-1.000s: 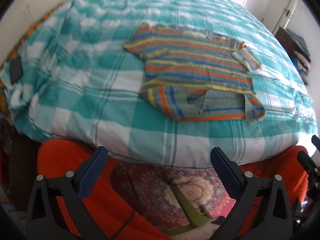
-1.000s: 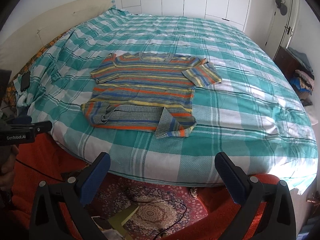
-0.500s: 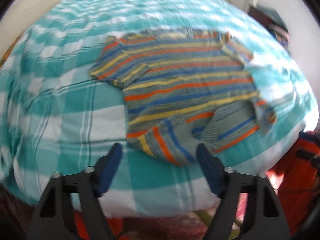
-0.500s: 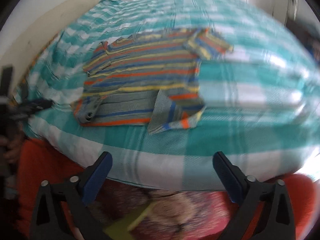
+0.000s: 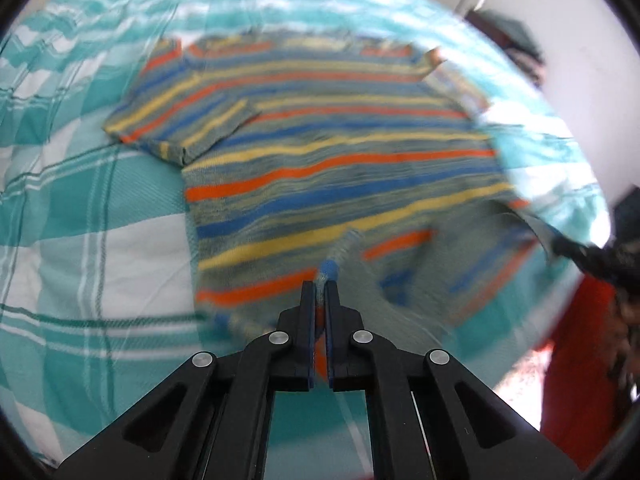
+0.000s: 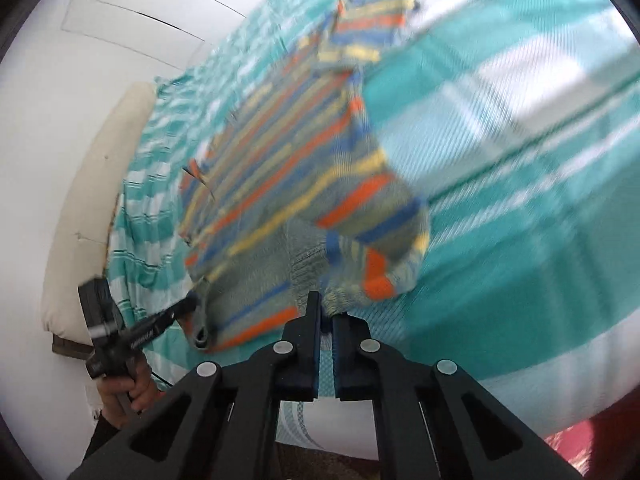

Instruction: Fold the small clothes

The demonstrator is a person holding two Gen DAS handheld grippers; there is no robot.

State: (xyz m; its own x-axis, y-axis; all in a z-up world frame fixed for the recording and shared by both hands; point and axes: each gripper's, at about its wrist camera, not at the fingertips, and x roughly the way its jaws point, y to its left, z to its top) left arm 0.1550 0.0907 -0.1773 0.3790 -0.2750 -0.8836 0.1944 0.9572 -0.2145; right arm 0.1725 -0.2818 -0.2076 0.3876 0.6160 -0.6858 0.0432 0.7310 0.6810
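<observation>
A small striped knit sweater (image 5: 320, 152), in orange, blue, yellow and grey, lies spread on the bed with its bottom hem folded up. My left gripper (image 5: 319, 288) is shut on the near left corner of the hem. My right gripper (image 6: 326, 308) is shut on the near right corner of the hem, and the sweater (image 6: 280, 184) is lifted and bunched there. The left gripper also shows in the right wrist view (image 6: 188, 304), and the right gripper in the left wrist view (image 5: 560, 244). Both views are blurred by motion.
The bed has a teal and white checked cover (image 5: 100, 240) that also shows in the right wrist view (image 6: 520, 160). A cream headboard (image 6: 92, 200) and white wall stand to the left. Orange fabric (image 5: 576, 360) hangs below the bed's edge.
Both grippers moved in from the bed's edge to the sweater's hem and closed on its two near corners. The right wrist view has tilted and the hem is lifted.
</observation>
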